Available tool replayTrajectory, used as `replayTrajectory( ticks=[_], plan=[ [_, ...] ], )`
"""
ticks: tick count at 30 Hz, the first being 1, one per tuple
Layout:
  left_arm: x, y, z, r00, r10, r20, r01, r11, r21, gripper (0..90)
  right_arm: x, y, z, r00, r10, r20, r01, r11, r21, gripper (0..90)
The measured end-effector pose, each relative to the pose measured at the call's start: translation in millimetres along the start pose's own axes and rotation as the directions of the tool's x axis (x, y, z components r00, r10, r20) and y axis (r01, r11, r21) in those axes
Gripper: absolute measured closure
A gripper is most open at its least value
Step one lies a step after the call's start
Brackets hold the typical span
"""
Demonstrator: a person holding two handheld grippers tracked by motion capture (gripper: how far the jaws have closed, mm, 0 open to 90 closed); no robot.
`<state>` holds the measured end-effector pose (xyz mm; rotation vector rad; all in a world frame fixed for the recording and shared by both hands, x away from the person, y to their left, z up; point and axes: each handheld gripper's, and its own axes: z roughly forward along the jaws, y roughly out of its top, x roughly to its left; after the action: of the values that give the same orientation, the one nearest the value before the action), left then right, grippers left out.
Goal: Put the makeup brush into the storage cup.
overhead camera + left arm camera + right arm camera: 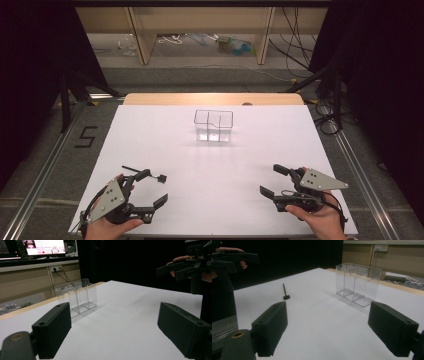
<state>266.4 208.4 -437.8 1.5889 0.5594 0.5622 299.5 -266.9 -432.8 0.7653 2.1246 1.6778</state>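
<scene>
Closest to the person, both grippers hover low over the near edge of the white table [150, 130]. The left gripper [155, 187] sits at the near left corner, its jaws spread wide with nothing between them; the hand wraps the grip from below with the grey plate tilted up and outward, and the jaws point inward across the table. The right gripper [274, 180] mirrors it at the near right corner, jaws likewise wide apart and holding nothing, aimed in toward the middle.

Just beyond the left gripper's upper jaw lies a small black pin [145, 173] with a blocky head, flat on the white surface; it shows more plainly from the right gripper view [285, 292]. It looks like the piece to be picked up. Farther off, near the middle toward the far side, stands a clear plastic box [213, 125] with a divider making two compartments, upright and empty.

The risks, as I judge them: the pin is thin and lies flat, so wide jaws coming down could nudge or roll it away instead of catching it. The box is light and see-through, so its rim is easy to misjudge, and a bump could tip or shove it.
</scene>
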Motion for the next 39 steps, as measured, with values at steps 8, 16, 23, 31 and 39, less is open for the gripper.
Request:
replayTrajectory(
  ticks=[8,16,23,31,39],
  plan=[
    [3.1,3.2,1.0,0.9999,-0.004,-0.015,0.003,0.9999,-0.016,11.9,1.7,0.5,0.5,1.0,-0.008,0.006,0.008,1.0,-0.003,17.1],
    [14.7,10.4,9.8,0.9995,0.004,-0.03,-0.005,0.9997,-0.023,12.4,0.3,0.7,-0.1,1.0,-0.006,0.001,0.006,1.0,0.005,17.1],
    [27.1,18.3,20.2,0.999,0.025,-0.038,-0.026,0.9994,-0.025,12.7,0.0,-0.1,1.3,1.0,-0.003,0.005,0.004,1.0,-0.025,17.2],
    [43.4,26.4,36.3,0.9983,0.046,-0.035,-0.047,0.9988,-0.014,13.2,0.0,0.6,-1.7,0.9997,-0.001,0.024,0.001,1.0,0.011,17.2],
    [55.6,34.2,52.7,0.9957,0.09,-0.02,-0.09,0.9956,0.025,14.2,0.4,-0.6,0.4,0.9997,0.021,0.015,-0.021,1.0,-0.008,17.3]
  ],
)
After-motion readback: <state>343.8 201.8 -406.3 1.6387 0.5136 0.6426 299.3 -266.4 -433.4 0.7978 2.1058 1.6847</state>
